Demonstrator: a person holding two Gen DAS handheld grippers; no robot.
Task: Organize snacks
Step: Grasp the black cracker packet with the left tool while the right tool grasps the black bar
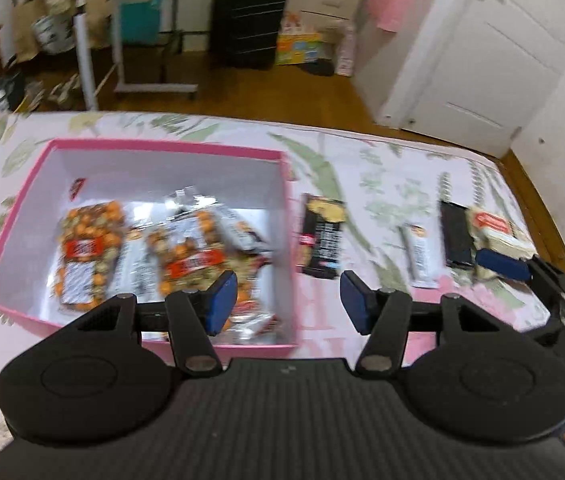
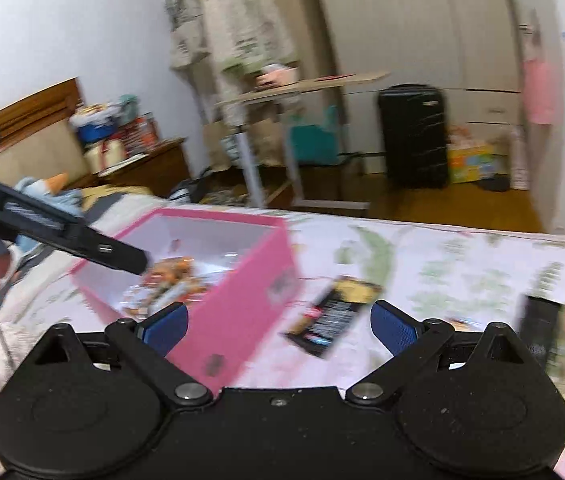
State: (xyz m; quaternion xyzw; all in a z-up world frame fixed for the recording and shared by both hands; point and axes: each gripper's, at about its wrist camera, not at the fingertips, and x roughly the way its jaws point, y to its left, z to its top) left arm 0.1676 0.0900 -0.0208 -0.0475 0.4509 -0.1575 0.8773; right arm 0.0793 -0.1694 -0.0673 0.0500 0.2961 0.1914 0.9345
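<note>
Snacks lie partly in the pink box [image 1: 22, 216] on the floral bedspread [image 1: 382, 168] — orange nut packets [image 1: 90, 248] inside, a black bar [image 1: 322, 236] just beside it. Left gripper [image 1: 288, 300] and right gripper [image 2: 278, 326] hover with jaws parted, empty.

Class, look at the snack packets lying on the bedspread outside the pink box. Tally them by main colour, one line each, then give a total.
Black and yellow packet: 1
Plain black packet: 1
Slim white packet: 1
Cream and red packet: 1
Total: 4
Packets inside the pink box overlap and are not counted.
</note>
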